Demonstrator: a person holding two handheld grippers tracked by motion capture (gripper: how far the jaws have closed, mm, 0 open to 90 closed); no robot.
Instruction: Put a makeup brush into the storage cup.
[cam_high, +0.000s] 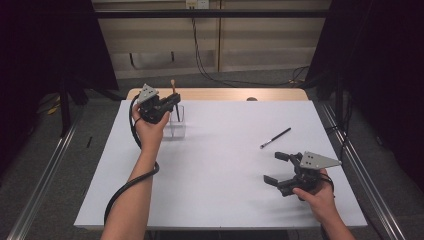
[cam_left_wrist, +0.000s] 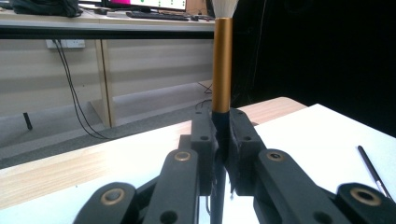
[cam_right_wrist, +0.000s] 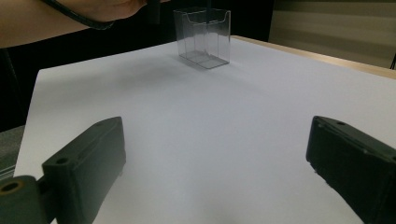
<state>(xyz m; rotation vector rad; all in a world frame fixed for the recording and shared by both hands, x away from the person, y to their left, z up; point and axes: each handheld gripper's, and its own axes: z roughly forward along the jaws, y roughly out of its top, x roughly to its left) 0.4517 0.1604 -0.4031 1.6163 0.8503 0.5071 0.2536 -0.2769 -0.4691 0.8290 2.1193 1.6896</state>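
My left gripper is shut on a makeup brush with a gold ferrule and white bristles, held upright just above a clear plastic holder at the table's far left. The brush's dark handle reaches down into the holder's opening. The clear plastic holder looks to have two compartments. A second brush, thin and black, lies flat on the white table toward the right; this thin black brush also lies beyond my left jaws. My right gripper stands open near the front right, nothing between its jaws.
A white sheet covers the table, with a bare wooden strip along the far edge. Cables hang behind the table. Metal rails run along both sides on the floor.
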